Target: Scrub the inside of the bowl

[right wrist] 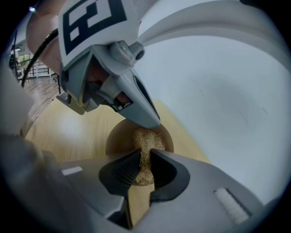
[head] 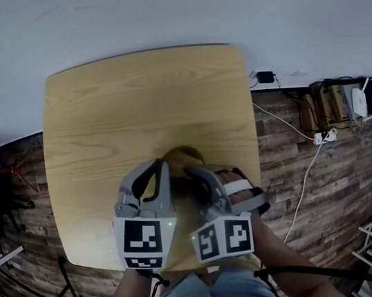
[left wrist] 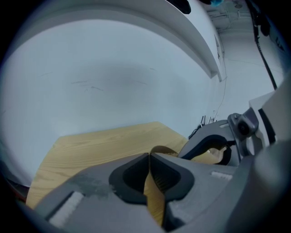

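A small wooden bowl (head: pixel 186 157) stands near the front edge of the table, between both grippers. My left gripper (head: pixel 160 168) is shut on the bowl's thin rim; in the left gripper view the rim (left wrist: pixel 153 191) runs edge-on between the pads of the left gripper (left wrist: pixel 150 158). My right gripper (head: pixel 194 175) is shut on a tan fibrous scrubber (right wrist: pixel 145 141), whose tip reaches down into the bowl (right wrist: pixel 119 136). The right gripper (right wrist: pixel 144 157) points into the bowl from the near side, and the left gripper (right wrist: pixel 146 116) shows above it at the bowl's far rim.
The light wooden table (head: pixel 136 96) stretches away beyond the bowl, and a white wall stands behind it. On the dark plank floor at the right lie white cables with a power strip (head: pixel 321 137), next to a small rack (head: pixel 336 103).
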The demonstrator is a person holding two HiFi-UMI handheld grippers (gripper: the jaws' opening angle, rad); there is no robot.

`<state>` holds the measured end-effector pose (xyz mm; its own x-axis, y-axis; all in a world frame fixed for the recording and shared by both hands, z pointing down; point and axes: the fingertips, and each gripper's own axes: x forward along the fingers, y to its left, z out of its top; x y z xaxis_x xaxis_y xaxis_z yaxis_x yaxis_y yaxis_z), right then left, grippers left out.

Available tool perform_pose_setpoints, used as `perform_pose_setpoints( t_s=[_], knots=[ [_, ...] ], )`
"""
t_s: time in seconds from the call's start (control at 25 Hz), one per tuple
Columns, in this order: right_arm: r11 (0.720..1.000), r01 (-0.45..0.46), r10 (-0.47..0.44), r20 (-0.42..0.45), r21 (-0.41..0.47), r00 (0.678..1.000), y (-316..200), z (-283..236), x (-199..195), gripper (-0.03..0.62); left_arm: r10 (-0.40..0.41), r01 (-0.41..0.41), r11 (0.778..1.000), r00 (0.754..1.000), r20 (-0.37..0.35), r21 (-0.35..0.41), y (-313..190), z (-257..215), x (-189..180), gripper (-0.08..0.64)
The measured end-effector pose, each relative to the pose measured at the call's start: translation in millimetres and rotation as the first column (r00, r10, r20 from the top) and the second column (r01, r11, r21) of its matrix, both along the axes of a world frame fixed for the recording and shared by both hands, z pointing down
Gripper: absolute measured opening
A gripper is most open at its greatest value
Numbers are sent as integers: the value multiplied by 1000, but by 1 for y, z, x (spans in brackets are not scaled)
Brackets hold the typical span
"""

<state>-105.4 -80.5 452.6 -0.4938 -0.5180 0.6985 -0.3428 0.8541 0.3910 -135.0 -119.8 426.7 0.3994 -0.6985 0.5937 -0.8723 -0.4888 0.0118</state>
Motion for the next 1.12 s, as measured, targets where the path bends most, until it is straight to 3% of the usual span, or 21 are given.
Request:
perform_pose_setpoints(
  t_s=[0.24, 0.56, 1.12],
  knots=[
    [995, 103, -103, -11, -6, 995, 10, 1, -10, 58, 16, -16, 1000, 1000, 18, 13, -1, -3, 0, 32],
    [966, 250, -251, -19, -59, 968, 33, 6, -17, 55, 0, -1, 1000, 1000, 12, 8, -2, 1, -1, 32],
    [969, 221, -223, -5, -109, 975, 56, -8, 13, 55, 4, -7, 1000, 997, 80, 31, 0, -2, -1, 32]
  ],
)
